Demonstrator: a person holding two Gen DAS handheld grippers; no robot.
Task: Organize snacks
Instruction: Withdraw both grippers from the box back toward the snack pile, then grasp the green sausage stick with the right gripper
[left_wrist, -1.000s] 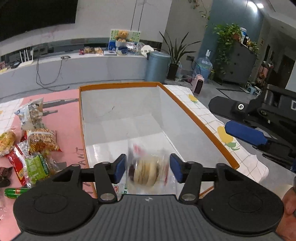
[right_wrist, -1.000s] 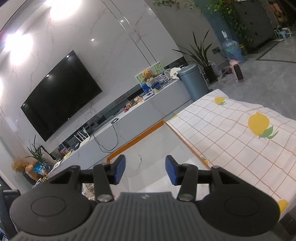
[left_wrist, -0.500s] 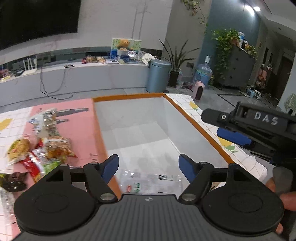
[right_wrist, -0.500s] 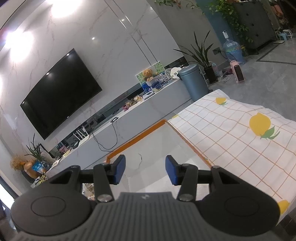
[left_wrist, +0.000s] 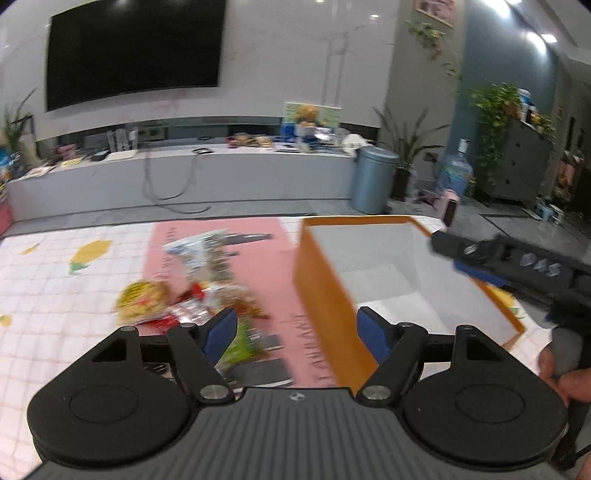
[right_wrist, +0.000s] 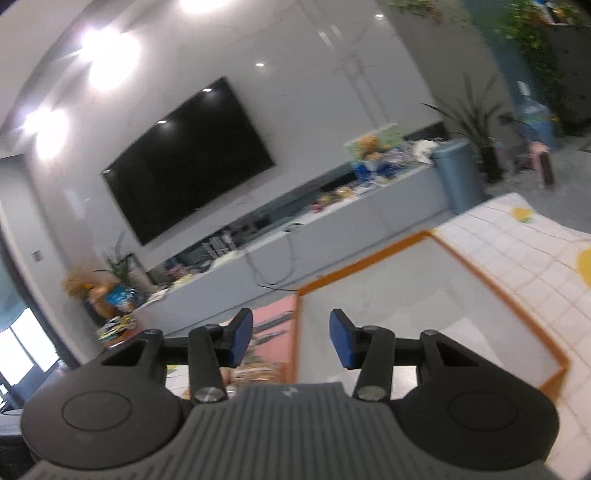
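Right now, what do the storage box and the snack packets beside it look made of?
Storage box: probably rigid board or plastic, matte orange outside, smooth white lining; flat walls, crisp edges. Snack packets: thin glossy plastic film, crinkled with printed colours, though blurred.

The left gripper (left_wrist: 297, 330) points down at a slant, its blue pads wide apart with nothing gripped between them. To its right sits the right gripper (left_wrist: 476, 264), pointing leftward — the person's hand (left_wrist: 561, 376) wraps its handle. In its own view the right gripper (right_wrist: 291, 341) stands part-open — empty.
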